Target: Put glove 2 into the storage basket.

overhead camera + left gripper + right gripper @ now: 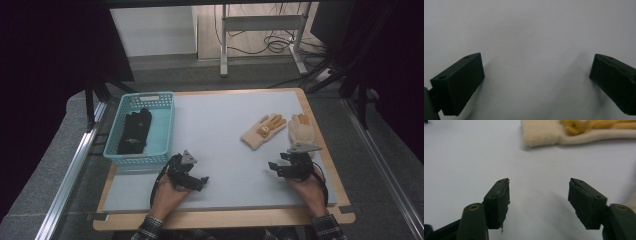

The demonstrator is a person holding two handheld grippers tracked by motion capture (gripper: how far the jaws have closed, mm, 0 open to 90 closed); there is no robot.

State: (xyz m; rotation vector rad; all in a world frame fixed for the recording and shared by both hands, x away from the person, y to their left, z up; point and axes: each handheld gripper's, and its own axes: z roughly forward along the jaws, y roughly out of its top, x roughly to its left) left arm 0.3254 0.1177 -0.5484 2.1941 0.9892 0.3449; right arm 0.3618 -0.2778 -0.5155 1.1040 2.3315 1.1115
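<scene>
Near the right gripper [276,168], jaws spread and empty, a cream glove [302,131] lies lengthwise, fingers pointing away from the person.

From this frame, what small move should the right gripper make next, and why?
Probably ease the right gripper forward to the nearer cream glove. Its jaws stand apart with nothing between them, that glove's cuff lies just ahead in the right gripper view, and black gloves already lie in the basket.

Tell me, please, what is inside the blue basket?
Inside the blue basket lie black gloves, dark and folded together. How many there are cannot be told, and whatever may lie beneath them is covered.
</scene>
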